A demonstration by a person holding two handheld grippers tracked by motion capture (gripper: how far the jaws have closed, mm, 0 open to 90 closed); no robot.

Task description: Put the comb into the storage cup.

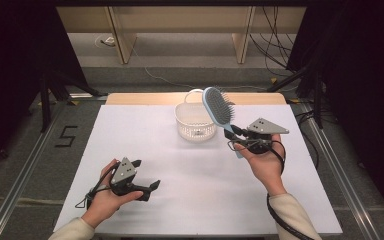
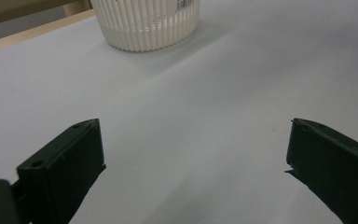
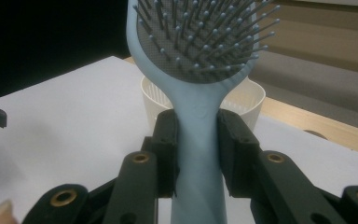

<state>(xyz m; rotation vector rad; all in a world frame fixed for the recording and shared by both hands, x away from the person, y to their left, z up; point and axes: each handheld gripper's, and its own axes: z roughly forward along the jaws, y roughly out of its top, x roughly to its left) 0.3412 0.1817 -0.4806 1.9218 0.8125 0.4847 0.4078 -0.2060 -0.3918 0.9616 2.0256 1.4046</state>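
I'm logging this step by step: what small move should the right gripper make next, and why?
Probably carry the hairbrush a little further over the basket. The right gripper is shut on its handle, and the brush head hangs at the basket's right rim, not yet inside.

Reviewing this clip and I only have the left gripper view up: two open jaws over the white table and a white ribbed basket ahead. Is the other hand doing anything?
Observer: Yes. The right gripper is shut on the handle of a light blue hairbrush, lifted off the table.
Operator: Where is the brush relative to the basket?
Observer: In the high view its head stands beside the basket, toward the right rim and above it, not inside.
Operator: Which way do the bristles face?
Observer: In the right gripper view they face that gripper's camera, head up, handle running down between the pads.
Operator: Anything in the basket?
Observer: The high view shows nothing inside it.
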